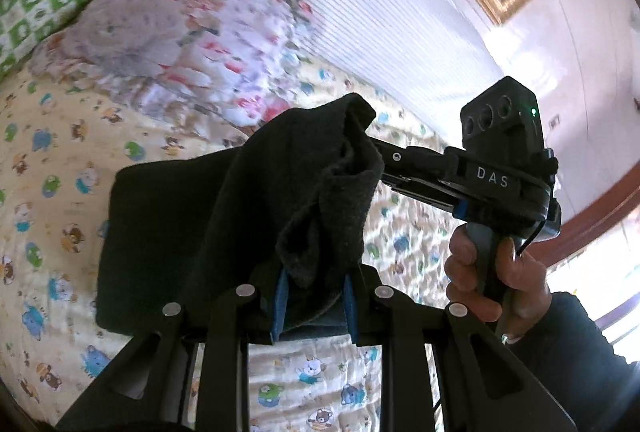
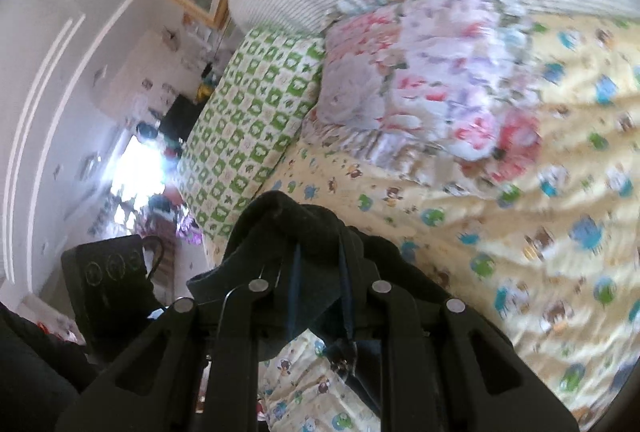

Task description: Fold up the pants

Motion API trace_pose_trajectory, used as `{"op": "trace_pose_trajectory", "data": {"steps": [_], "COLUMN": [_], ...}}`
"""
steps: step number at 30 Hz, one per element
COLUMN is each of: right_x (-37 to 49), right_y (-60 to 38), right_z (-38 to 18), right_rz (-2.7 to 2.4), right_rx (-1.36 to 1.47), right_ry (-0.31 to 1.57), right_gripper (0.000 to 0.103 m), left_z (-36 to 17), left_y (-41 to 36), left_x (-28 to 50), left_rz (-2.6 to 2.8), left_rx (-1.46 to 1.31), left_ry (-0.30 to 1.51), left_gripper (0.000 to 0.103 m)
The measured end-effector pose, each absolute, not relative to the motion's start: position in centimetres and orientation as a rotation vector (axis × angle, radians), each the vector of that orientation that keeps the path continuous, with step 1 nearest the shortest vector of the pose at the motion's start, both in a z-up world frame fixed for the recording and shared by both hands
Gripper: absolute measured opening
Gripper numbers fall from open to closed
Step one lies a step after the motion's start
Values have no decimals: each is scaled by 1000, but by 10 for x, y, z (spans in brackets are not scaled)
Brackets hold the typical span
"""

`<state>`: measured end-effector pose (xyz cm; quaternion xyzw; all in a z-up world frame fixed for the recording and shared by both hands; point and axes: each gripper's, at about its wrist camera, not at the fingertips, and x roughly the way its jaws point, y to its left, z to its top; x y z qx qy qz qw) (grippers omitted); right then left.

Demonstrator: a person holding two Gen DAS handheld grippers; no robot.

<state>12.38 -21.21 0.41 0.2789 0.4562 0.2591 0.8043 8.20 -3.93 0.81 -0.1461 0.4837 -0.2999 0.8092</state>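
**Two grippers, one pair of dark pants, lifted over the bed**

Both tools pinch cloth. Your left gripper clamps a bunched edge of the pants, centre frame; your right gripper bites the same garment, lower centre. Keep both edges level, carry them together over the quilt, and lay them flush before letting go.
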Motion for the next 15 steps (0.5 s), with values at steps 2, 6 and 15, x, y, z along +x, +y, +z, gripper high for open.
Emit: {"op": "trace_pose_trajectory", "data": {"steps": [2,6,15], "right_x": [117,103,76], "right_y": [-221,-237,-271], "right_z": [-2,-10,-27], "right_rz": [534,494,405], "right_rx": [616,646,680], "right_ry": [975,968,967], "right_gripper": [19,19,19], "left_z": [3,-5,-27], "left_y": [-51,-68,-116], "left_x": [82,79,66], "left_rz": [-656,-687,-765], "left_rx": [-288,-232,-50], "left_ry": [1051,1063,1081], "left_gripper": [23,23,23]}}
